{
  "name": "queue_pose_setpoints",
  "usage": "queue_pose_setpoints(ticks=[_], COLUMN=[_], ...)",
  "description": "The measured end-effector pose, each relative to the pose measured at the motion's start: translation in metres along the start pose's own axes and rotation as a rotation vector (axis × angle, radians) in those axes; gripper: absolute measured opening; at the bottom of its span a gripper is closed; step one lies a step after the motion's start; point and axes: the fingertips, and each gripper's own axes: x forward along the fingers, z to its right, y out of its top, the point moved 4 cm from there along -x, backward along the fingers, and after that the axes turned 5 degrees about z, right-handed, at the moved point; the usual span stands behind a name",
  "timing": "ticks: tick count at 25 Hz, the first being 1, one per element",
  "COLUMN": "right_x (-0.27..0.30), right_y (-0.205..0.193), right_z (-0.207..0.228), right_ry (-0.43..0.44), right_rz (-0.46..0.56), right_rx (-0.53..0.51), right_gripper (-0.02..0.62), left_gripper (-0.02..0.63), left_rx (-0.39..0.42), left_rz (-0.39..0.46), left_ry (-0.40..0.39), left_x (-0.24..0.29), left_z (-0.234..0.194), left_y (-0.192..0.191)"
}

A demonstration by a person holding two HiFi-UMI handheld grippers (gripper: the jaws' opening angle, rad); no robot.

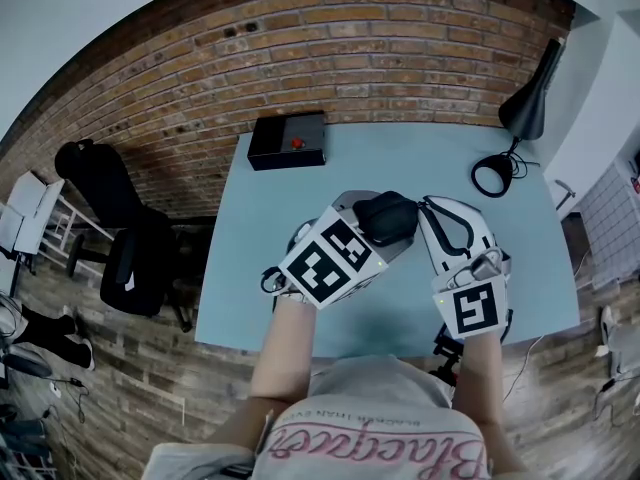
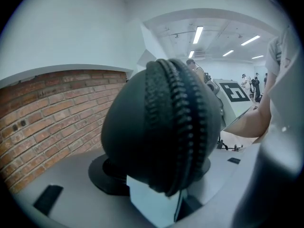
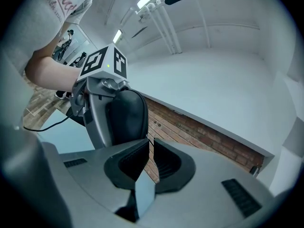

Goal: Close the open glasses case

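Note:
The black zippered glasses case [image 1: 388,218] is held above the pale blue table [image 1: 420,158], clamped in my left gripper [image 1: 385,232]. In the left gripper view the case [image 2: 161,132] fills the middle, with its two rows of zipper teeth lying side by side. My right gripper [image 1: 447,218] hangs just right of the case, apart from it. Its black pads [image 3: 127,161] stand nearly together with nothing between them. The right gripper view also shows the case [image 3: 126,118] upright in the left gripper's fingers [image 3: 97,113].
A black box with a red button [image 1: 288,140] sits at the table's far left corner. A black desk lamp [image 1: 530,103] and its coiled cable [image 1: 493,176] stand at the far right. A black office chair [image 1: 140,258] is left of the table, before a brick wall.

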Motion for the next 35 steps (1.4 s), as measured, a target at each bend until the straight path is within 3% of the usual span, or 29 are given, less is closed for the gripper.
queue_pose_setpoints(ticks=[12, 23, 26, 29, 32, 35], right_x=[0.001, 0.014, 0.015, 0.014, 0.01, 0.003], right_y=[0.013, 0.008, 0.011, 0.017, 0.024, 0.028], right_z=[-0.004, -0.032, -0.028, -0.02, -0.006, 0.007], right_ry=[0.004, 0.095, 0.072, 0.047, 0.036, 0.0], right_rz=[0.003, -0.097, -0.062, -0.01, 0.055, 0.127], right_rx=[-0.056, -0.288, -0.195, -0.112, -0.045, 0.103], right_gripper=[0.041, 0.046, 0.046, 0.045, 0.044, 0.044], left_gripper=[0.259, 0.262, 0.264, 0.263, 0.262, 0.265], left_rx=[0.039, 0.072, 0.106, 0.196, 0.286, 0.298], left_rz=[-0.123, -0.39, -0.318, -0.208, -0.052, 0.108], left_ry=[0.027, 0.066, 0.127, 0.191, 0.257, 0.273], left_x=[0.013, 0.029, 0.028, 0.024, 0.015, 0.006], left_z=[-0.002, -0.01, -0.016, -0.023, -0.028, -0.025], left_y=[-0.019, -0.063, -0.058, -0.047, -0.033, -0.02])
